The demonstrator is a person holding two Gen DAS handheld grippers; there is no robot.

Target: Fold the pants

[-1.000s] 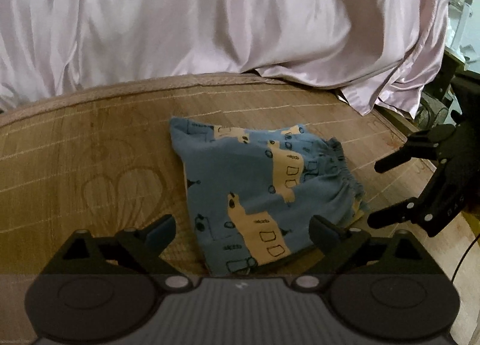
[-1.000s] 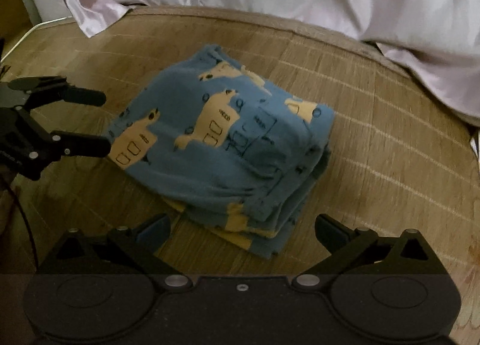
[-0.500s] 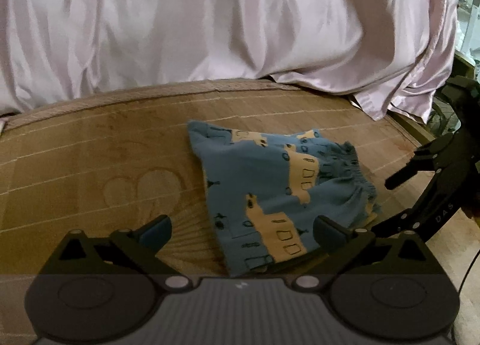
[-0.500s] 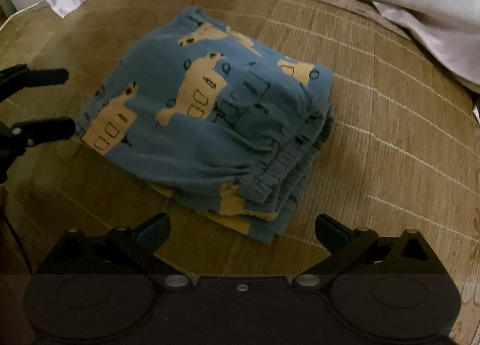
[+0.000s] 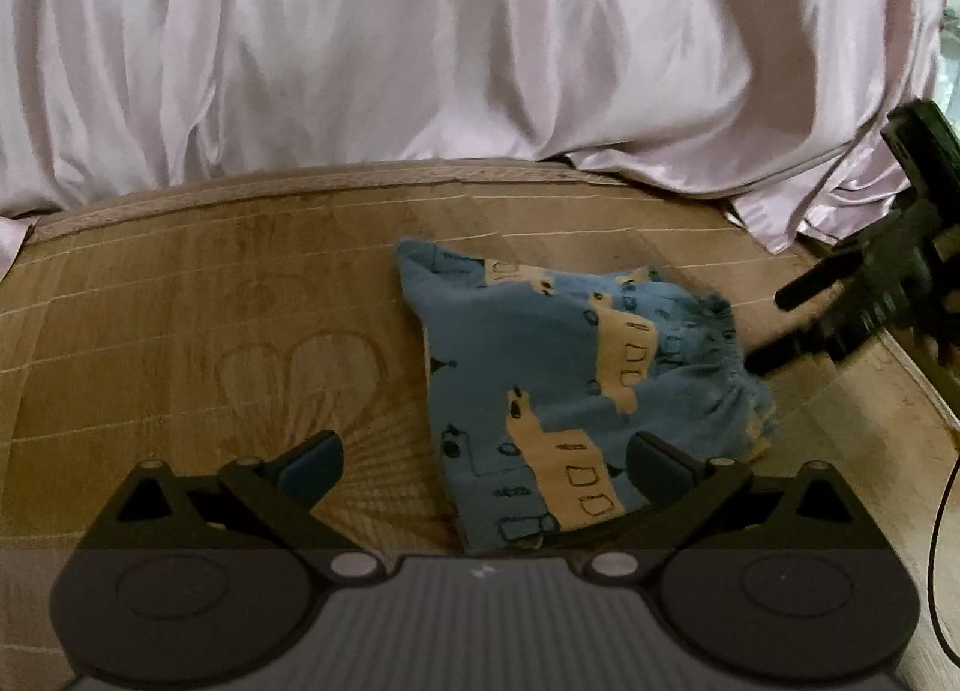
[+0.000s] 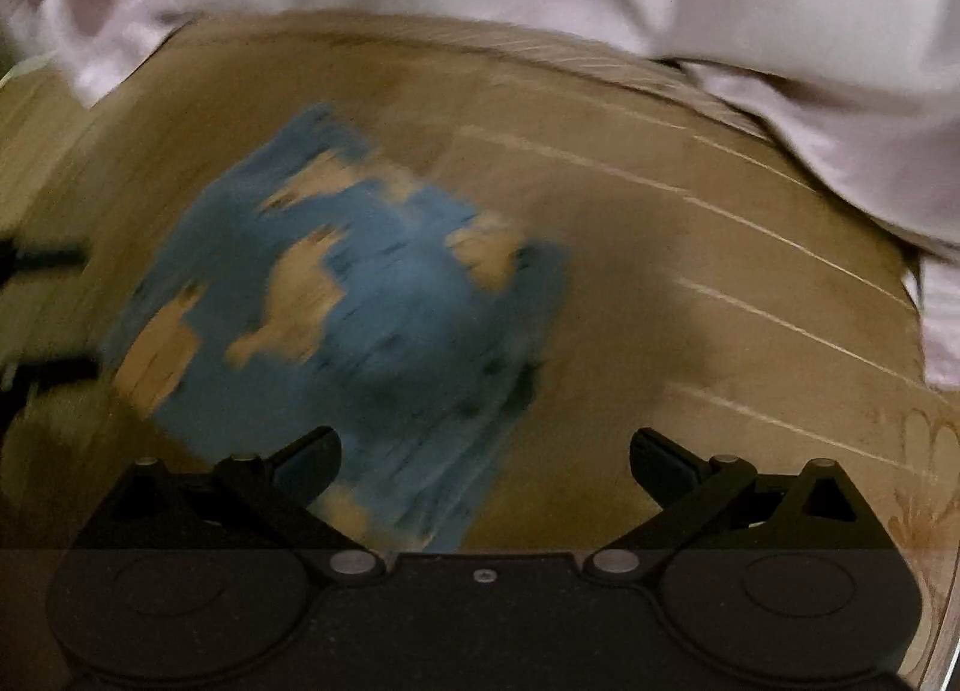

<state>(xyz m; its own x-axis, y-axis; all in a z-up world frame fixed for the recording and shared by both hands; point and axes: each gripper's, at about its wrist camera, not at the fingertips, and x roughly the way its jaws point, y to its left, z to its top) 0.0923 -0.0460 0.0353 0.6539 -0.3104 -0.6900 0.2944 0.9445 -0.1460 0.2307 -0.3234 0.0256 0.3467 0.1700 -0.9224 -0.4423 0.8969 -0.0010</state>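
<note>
Both jaws are spread and empty: the left gripper [image 5: 483, 466] is held low over the near edge of the folded blue knit pants printed with yellow buses [image 5: 576, 385], the right gripper [image 5: 810, 322] at three o'clock beside the gathered waistband. The compact, layered bundle is judged finished, lying on the ribbed tan woven bamboo mat [image 5: 210, 301]; glossy pale pink satin sheeting [image 5: 420, 48] is draped at twelve o'clock.

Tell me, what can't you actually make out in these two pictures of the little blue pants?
- Right wrist view: motion blur smears the pants, so print and folds are unreadable.
- Left wrist view: the left gripper covers the pants' near edge.
- Left wrist view: the right gripper is blurred, its body cut off by the frame edge.
- Both views: the pink sheet hides whatever lies behind it.
</note>
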